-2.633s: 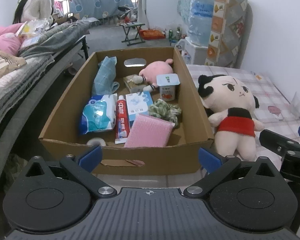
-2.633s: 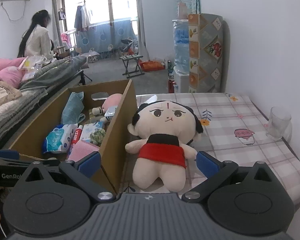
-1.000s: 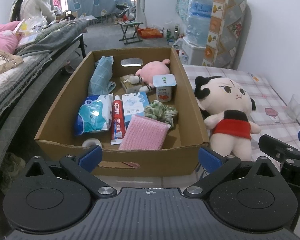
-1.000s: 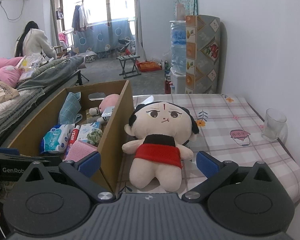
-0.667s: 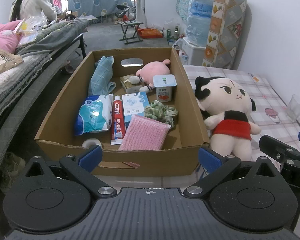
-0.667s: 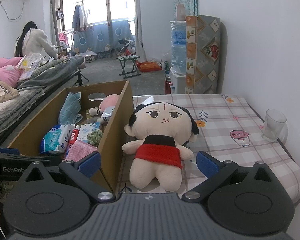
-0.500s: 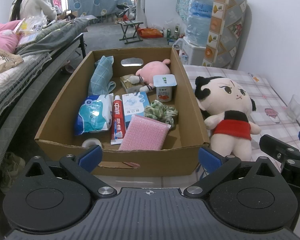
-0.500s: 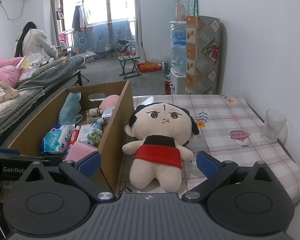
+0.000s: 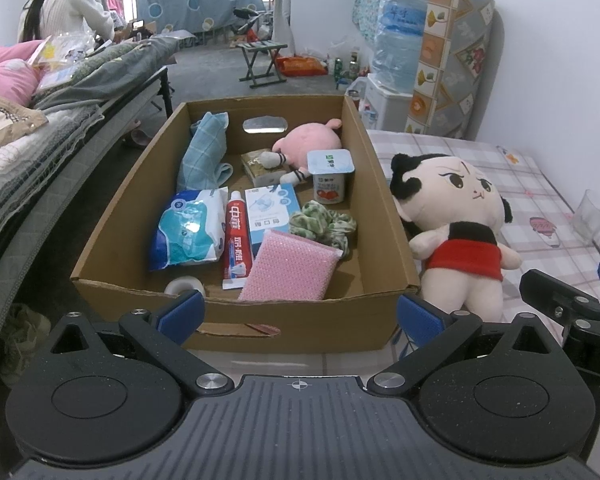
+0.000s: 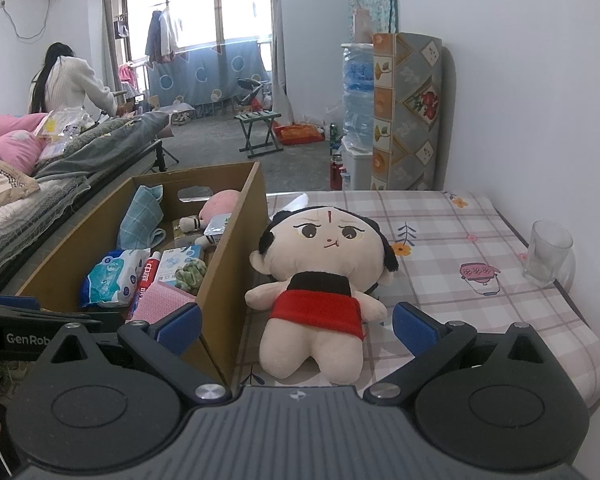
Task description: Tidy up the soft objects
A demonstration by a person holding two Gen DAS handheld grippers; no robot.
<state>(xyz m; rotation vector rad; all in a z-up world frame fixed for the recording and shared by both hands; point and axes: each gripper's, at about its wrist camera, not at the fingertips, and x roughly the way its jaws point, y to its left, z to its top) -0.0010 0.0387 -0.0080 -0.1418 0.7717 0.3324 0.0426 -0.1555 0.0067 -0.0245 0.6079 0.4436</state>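
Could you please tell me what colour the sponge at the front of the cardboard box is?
The sponge is pink, clearest in the left wrist view.

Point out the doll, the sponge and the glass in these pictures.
doll (image 10: 320,312): right wrist view, on its red skirt.
sponge (image 9: 290,266): left wrist view, middle of its pink face.
glass (image 10: 548,256): right wrist view, on its side wall.
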